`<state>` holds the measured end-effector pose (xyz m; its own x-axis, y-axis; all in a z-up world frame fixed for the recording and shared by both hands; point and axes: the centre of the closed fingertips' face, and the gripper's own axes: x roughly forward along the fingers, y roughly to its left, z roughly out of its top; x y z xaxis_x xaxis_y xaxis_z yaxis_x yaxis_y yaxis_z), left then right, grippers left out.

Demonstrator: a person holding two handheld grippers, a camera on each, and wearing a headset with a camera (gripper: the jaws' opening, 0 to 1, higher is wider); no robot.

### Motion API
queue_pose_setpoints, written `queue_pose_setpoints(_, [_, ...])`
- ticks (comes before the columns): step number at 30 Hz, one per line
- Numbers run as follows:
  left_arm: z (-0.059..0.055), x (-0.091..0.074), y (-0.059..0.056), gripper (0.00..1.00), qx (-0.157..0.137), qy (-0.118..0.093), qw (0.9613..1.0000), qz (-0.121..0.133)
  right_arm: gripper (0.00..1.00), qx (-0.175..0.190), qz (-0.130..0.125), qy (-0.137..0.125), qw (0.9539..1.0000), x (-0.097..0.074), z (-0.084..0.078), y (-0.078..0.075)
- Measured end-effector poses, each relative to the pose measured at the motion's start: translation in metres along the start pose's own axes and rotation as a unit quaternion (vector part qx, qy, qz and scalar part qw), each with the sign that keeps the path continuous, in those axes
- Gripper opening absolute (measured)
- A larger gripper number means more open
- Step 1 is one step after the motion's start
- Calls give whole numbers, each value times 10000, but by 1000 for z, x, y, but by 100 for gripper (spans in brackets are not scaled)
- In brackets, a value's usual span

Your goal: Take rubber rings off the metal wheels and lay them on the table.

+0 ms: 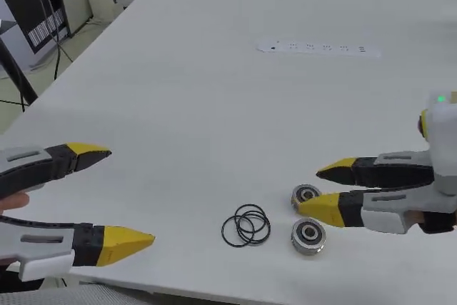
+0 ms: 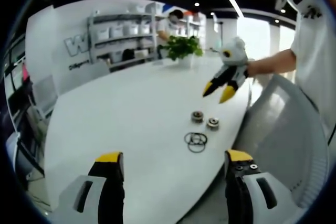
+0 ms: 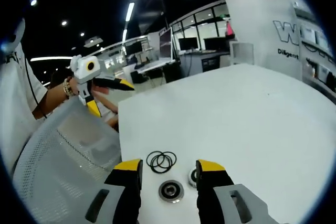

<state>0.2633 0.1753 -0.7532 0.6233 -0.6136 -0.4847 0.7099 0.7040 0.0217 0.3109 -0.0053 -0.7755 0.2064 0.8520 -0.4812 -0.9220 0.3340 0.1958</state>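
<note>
**Late stage of ring removal, judging by the layout.** Several black rings (image 1: 246, 225) lying loose and overlapping on the table (image 1: 214, 98), close to its near edge. Just right of them, two wheels, a far wheel (image 1: 305, 195) and a near wheel (image 1: 308, 236), both flat on the table, close together but apart. Too small to tell whether either wheel carries a ring in its groove.

Right gripper (image 1: 309, 186) spread and pinching nothing, jaws level above the table with tips reaching to the far wheel; contact with it impossible to judge. Left gripper (image 1: 132, 196) spread wide and empty, well left of rings and wheels. Power strip (image 1: 318, 48) far across the table, well away from the work.

Next move, if a ring remains: steady one wheel with one gripper, catch the ring's edge with a jaw tip of the other, roll it out of the groove, lay it beside the cluster. Calls for a fine, shallow bite, since thin rubber slips and a round wheel may skid. If both wheels bare, task likely complete.
</note>
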Motion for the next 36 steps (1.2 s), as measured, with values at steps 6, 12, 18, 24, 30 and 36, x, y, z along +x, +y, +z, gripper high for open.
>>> queue_pose_setpoints(6, [2, 0, -4, 81, -25, -59, 10000, -60, 50, -67, -224, -425, 9988, -23, 7, 0])
queue_pose_setpoints(12, [-2, -2, -4, 81, -41, -50, 9999, -108, 75, -62, -617, -775, 9951, -44, 14, -4])
queue_pose_setpoints(18, [-3, -5, -2, 85, -25, -162, 9998, -100, 91, 199, -987, -872, 9911, -57, 3, -10])
queue_pose_setpoints(24, [-7, -8, 3, 97, -118, -212, 9997, 19, 99, 488, -1183, -840, 9882, -66, -15, -14])
queue_pose_setpoints(30, [-13, -13, 8, 100, -233, -224, 9993, 169, 99, 784, -1331, -640, 9859, -69, -40, -19])
queue_pose_setpoints(36, [-14, -17, 11, 100, -424, -314, 9983, 252, 99, 967, -1400, -216, 9852, -67, -70, -17])
